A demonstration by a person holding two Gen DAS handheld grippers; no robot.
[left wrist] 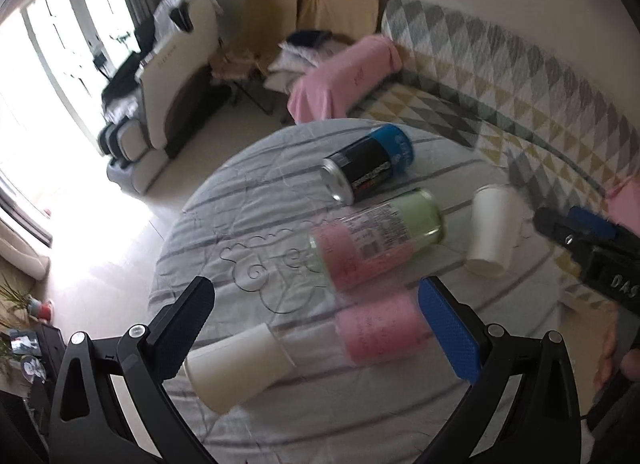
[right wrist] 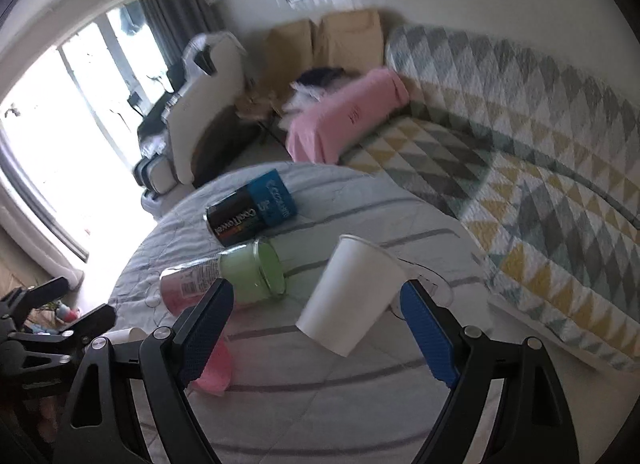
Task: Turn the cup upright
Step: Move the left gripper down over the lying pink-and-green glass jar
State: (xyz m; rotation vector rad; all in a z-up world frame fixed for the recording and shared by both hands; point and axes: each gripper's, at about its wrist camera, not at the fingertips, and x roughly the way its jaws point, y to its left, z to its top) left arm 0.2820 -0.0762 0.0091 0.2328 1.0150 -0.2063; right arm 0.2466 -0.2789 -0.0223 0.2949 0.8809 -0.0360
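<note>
Two white paper cups are on a round table with a grey striped cloth (left wrist: pixel 248 199). One cup (left wrist: pixel 240 368) lies on its side between my left gripper's fingers; it also shows small in the right wrist view (right wrist: pixel 128 335). My left gripper (left wrist: pixel 316 328) is open above it. The other cup (right wrist: pixel 352 296) stands tilted, its wide rim up and away, just ahead of my open right gripper (right wrist: pixel 316 332); in the left wrist view this cup (left wrist: pixel 494 234) is at the right, with the right gripper (left wrist: pixel 580 232) beside it.
Three canisters lie on the table: a black and blue one (left wrist: pixel 368 167), a green and pink one (left wrist: pixel 376 240), a pink one (left wrist: pixel 380 328). A patterned sofa (right wrist: pixel 520 167) with a pink blanket (right wrist: pixel 344 115) is behind. A massage chair (left wrist: pixel 168 95) stands at the left.
</note>
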